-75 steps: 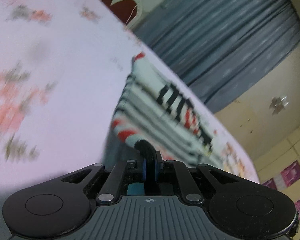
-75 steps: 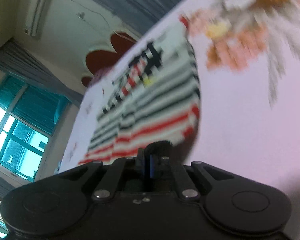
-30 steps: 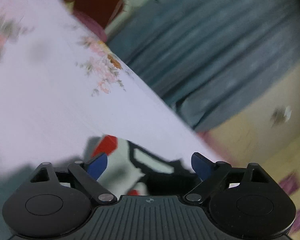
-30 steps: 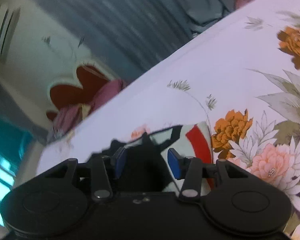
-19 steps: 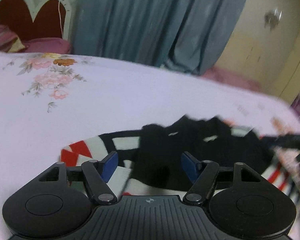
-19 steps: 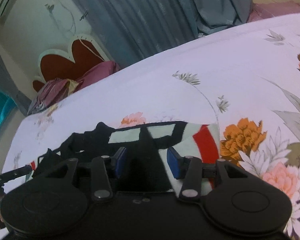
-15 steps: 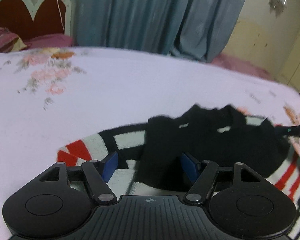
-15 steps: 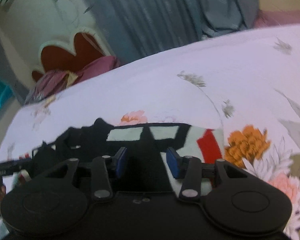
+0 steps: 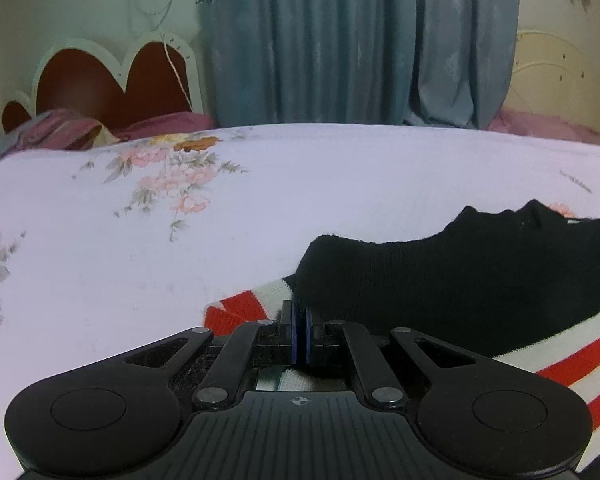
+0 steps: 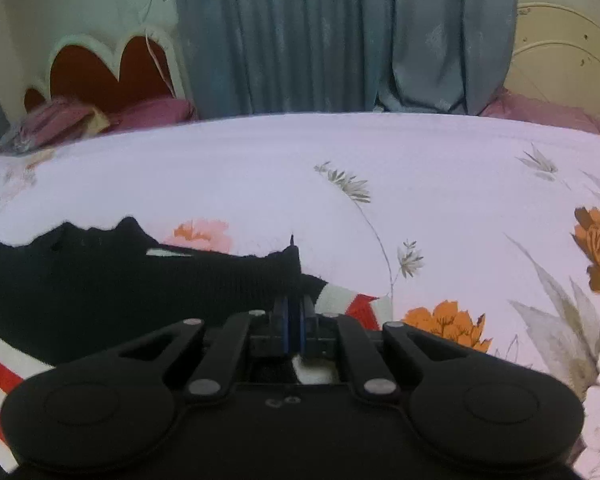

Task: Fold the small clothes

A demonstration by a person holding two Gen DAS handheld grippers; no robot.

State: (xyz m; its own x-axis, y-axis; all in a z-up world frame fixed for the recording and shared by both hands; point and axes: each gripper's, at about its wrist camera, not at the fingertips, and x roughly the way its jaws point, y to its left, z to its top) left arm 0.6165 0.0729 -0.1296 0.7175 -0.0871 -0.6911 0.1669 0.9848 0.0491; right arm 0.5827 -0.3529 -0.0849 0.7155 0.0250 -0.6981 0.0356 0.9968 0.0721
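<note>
A small knitted sweater (image 9: 480,292) lies flat on a bed (image 9: 340,184), its black ribbed band rumpled along a jagged upper edge and its body striped in white, red and black. The left gripper (image 9: 299,336) has just been closing, and its blue-padded jaws now pinch the knit at the sweater's left corner, where the black band meets a white and red cuff-like edge. In the right wrist view, the right gripper (image 10: 294,330) has likewise just been closing; its jaws clamp the sweater (image 10: 100,280) at the opposite corner, with a small peak of black rib standing up above the pads and a white and red edge just to their right. The bed (image 10: 420,168) wears a smooth pale lilac sheet printed with pink and orange peonies and grey-green leaves. Behind it hangs a curtain (image 9: 356,40) of blue-grey cloth in heavy vertical folds, beside a scalloped headboard (image 9: 112,76) with a dark red panel and cream trim, and purplish pillows (image 9: 80,132) bunch below it.
</note>
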